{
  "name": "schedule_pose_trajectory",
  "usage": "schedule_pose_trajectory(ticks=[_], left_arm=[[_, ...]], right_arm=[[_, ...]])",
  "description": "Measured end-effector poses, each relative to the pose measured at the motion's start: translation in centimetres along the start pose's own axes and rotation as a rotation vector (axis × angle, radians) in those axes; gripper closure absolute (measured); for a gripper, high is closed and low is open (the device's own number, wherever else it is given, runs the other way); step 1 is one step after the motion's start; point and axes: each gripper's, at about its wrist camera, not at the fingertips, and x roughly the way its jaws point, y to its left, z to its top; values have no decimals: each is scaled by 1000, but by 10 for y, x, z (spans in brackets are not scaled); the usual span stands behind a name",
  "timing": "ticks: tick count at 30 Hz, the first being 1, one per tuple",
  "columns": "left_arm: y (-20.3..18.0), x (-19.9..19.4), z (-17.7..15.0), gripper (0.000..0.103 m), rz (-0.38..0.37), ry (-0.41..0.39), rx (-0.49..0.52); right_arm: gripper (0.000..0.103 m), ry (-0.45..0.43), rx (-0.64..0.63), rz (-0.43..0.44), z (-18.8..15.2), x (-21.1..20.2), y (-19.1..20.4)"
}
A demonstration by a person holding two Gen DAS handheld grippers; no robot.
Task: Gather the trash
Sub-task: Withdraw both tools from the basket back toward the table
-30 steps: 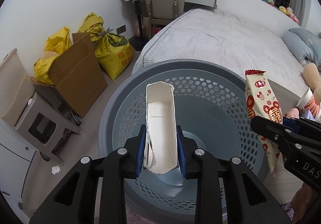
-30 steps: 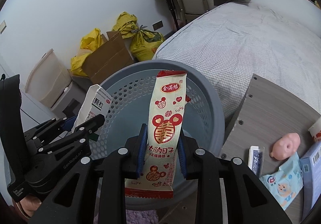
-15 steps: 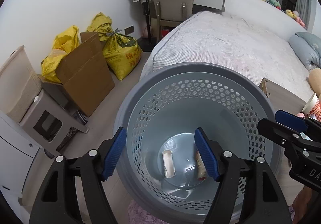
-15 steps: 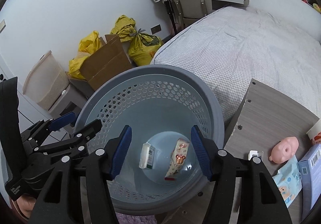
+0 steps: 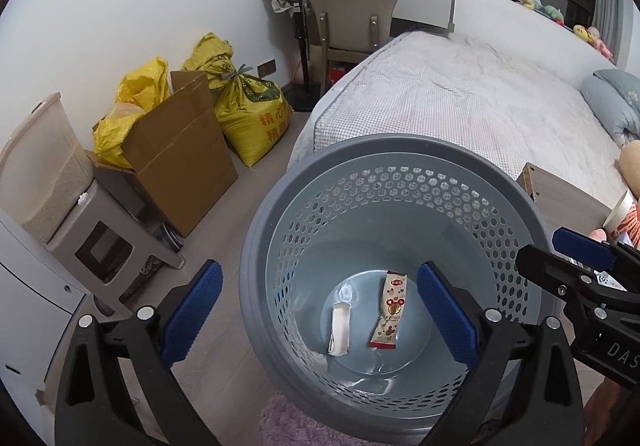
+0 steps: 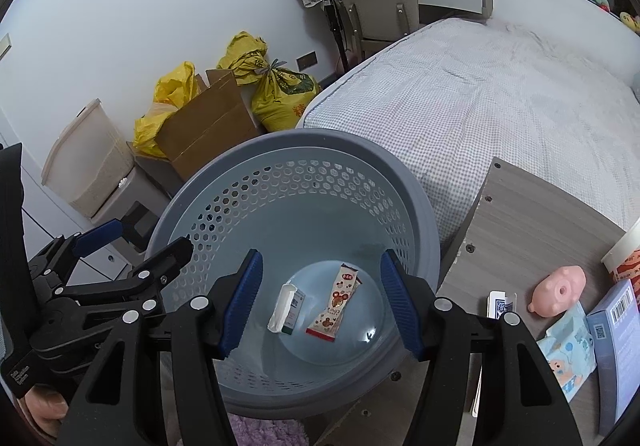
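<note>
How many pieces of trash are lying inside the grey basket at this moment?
2. A white carton lies on the floor of the basket, on the left; a snack wrapper lies beside it on the right. The whole bottom is visible, so nothing seems hidden.

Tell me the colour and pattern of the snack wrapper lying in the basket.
Cream snack wrapper with red cartoon prints and red ends; clearest in the right wrist view.
</note>
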Motion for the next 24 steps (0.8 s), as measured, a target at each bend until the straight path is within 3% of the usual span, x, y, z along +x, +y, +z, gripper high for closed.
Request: schedule_pose_trajectory(ticks=[15,24], left_arm=[[3,-14,-3,6,15,-8,-27],[-6,-27,-7,6,-21,-30,-28]], right_arm=[[44,-21,15,-28,-10,-20,-3],[42,-46,31,-55,-22,-41,-13]])
